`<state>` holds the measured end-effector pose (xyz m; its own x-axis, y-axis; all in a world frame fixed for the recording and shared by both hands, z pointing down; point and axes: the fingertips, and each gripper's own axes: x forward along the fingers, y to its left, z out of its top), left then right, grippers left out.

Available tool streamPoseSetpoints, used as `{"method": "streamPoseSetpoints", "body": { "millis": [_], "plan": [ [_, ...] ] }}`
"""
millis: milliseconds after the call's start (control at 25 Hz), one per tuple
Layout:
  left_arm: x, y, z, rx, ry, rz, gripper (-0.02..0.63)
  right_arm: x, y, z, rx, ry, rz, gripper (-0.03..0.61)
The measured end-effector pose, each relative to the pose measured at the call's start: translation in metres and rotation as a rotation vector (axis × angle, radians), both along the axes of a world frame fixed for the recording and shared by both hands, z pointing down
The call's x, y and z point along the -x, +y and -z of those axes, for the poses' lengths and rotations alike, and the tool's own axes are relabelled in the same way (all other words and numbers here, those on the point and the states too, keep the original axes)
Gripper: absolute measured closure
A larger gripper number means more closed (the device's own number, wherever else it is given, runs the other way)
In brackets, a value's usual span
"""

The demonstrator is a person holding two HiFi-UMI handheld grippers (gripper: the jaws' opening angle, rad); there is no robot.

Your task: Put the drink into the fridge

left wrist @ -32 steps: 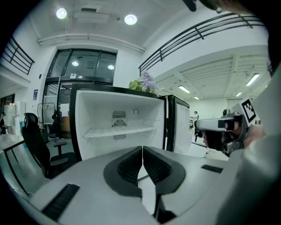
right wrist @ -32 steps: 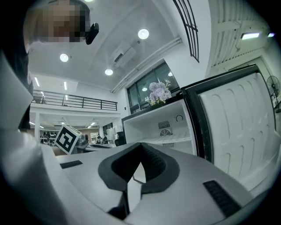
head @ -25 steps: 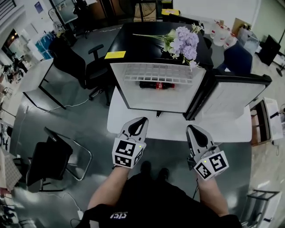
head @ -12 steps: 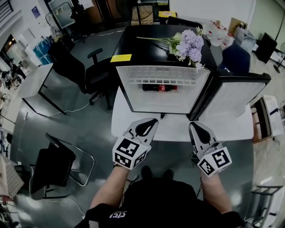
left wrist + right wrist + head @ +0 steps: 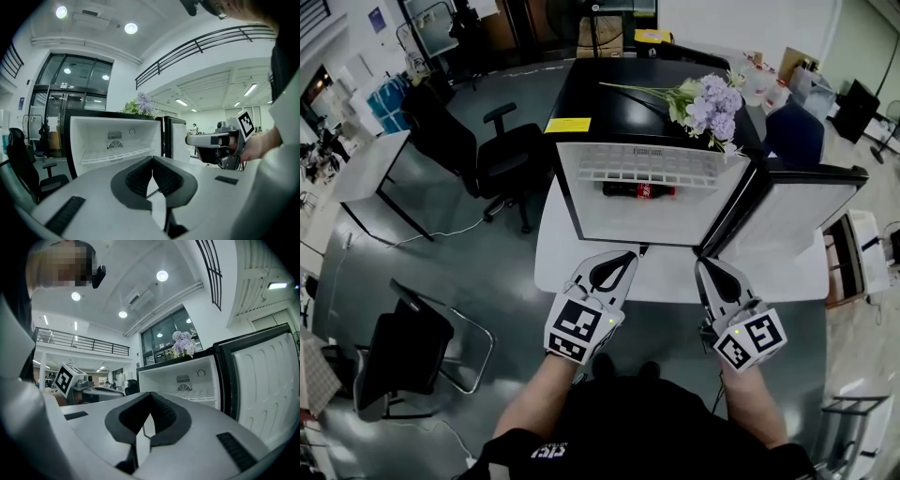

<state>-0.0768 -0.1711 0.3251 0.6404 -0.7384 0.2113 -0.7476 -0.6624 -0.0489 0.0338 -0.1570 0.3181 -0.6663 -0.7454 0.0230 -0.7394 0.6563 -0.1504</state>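
Cola bottle [image 5: 639, 190] lies inside the open fridge [image 5: 565, 192], straight ahead of your tongs. Your left tongs [image 5: 625, 257] and right tongs [image 5: 706, 265] are closed and empty, side by side above the counter [image 5: 546, 255].

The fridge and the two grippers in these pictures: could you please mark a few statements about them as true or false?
1. The door of the fridge stands open. True.
2. The cola bottle stands upright on the wire shelf. False: it lies on its side below that shelf.
3. The left gripper holds the bottle. False: its jaws are together with nothing between them.
4. Purple flowers lie on top of the fridge. True.
5. The right gripper has its jaws wide apart. False: they are shut and empty.
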Motion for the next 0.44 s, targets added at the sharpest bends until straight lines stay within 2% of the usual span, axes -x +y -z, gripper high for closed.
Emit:
{"method": "streamPoseSetpoints", "body": {
  "millis": [280,440],
  "plan": [
    [0.005,0.001,-0.004,0.03,0.032,0.017,0.595,0.013,0.001,0.002,-0.007,0.003,0.025,0.568],
    [0.012,0.003,-0.003,0.093,0.12,0.009,0.597,0.019,0.003,0.001,-0.004,-0.002,0.028,0.568]
  ]
}}
